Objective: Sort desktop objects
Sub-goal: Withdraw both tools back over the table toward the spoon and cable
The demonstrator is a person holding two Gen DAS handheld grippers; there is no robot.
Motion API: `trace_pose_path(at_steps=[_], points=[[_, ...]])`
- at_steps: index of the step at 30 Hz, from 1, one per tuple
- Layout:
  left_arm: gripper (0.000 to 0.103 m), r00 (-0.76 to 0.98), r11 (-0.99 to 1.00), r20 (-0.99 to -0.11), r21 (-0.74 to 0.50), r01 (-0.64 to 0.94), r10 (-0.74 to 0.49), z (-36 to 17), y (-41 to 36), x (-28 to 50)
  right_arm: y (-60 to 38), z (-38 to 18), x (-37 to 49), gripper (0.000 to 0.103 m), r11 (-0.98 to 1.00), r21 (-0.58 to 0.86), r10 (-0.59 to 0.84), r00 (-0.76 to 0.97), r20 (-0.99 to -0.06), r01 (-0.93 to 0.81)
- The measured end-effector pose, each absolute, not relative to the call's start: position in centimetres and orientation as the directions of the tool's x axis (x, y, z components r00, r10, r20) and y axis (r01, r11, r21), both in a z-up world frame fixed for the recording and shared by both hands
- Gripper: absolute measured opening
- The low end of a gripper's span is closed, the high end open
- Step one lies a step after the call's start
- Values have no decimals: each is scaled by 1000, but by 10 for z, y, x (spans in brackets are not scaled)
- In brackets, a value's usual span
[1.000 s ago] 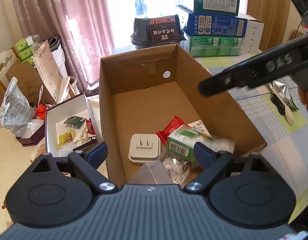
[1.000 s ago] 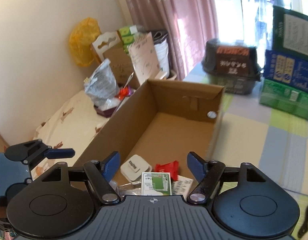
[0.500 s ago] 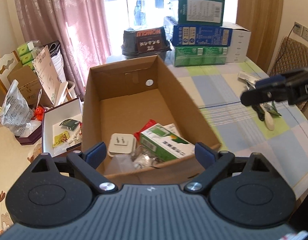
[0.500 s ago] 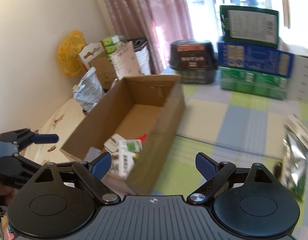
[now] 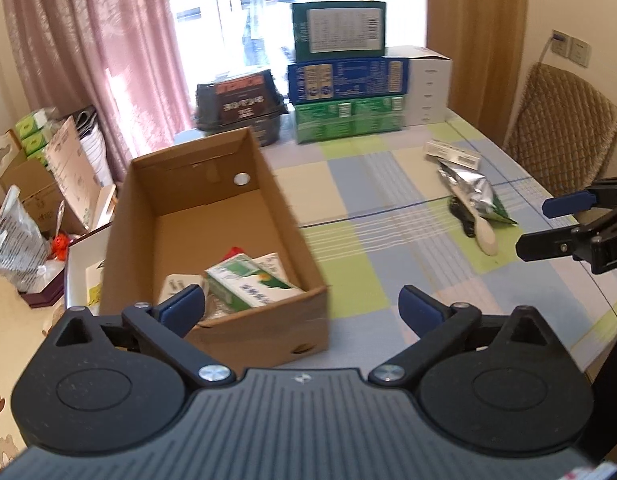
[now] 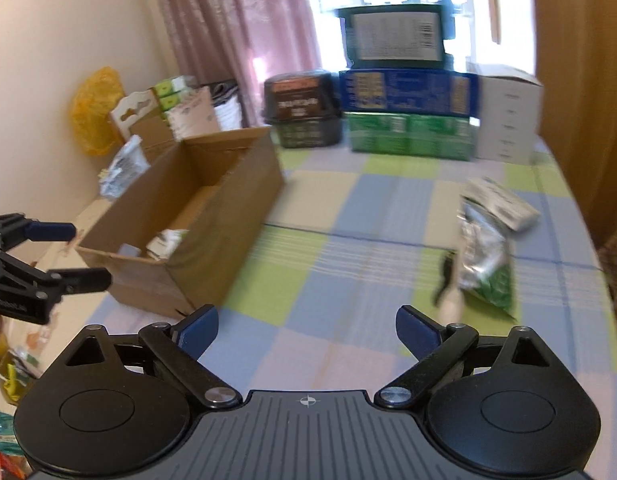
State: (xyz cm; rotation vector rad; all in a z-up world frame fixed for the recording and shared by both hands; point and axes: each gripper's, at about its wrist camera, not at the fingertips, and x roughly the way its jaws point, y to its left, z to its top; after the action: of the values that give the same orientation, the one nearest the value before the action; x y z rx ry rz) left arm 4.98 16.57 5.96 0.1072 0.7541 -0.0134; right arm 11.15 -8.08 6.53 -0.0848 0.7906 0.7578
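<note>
Right gripper [image 6: 306, 326] agape, beside box [image 6: 212, 240] edge

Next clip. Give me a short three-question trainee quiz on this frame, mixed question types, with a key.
1. True or false: the left hand-held gripper is shut on the green-and-white carton.
2. Where does the silver foil bag lie? A in the cardboard box; B on the checked tablecloth; C on the chair.
3. Fill in: the right hand-held gripper is ____ and holds nothing.

Key: 1 false, the carton lies inside the box; 2 B; 3 open.
</note>
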Motion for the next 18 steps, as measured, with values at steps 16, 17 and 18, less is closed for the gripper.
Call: trace_pose_path(at_steps=[16, 17, 18], points=[[102, 697, 978, -707, 35, 204, -119, 36, 70, 66, -197, 56, 113, 95, 875, 215, 458, 596, -659, -435], [102, 695, 977, -708, 36, 211, -124, 35, 65, 68, -200, 55, 113, 95, 878, 215, 453, 600, -659, -427], [102, 693, 975, -710, 37, 218, -128, 34, 60, 70, -203, 54, 114, 95, 882, 216, 448, 603, -659, -419]])
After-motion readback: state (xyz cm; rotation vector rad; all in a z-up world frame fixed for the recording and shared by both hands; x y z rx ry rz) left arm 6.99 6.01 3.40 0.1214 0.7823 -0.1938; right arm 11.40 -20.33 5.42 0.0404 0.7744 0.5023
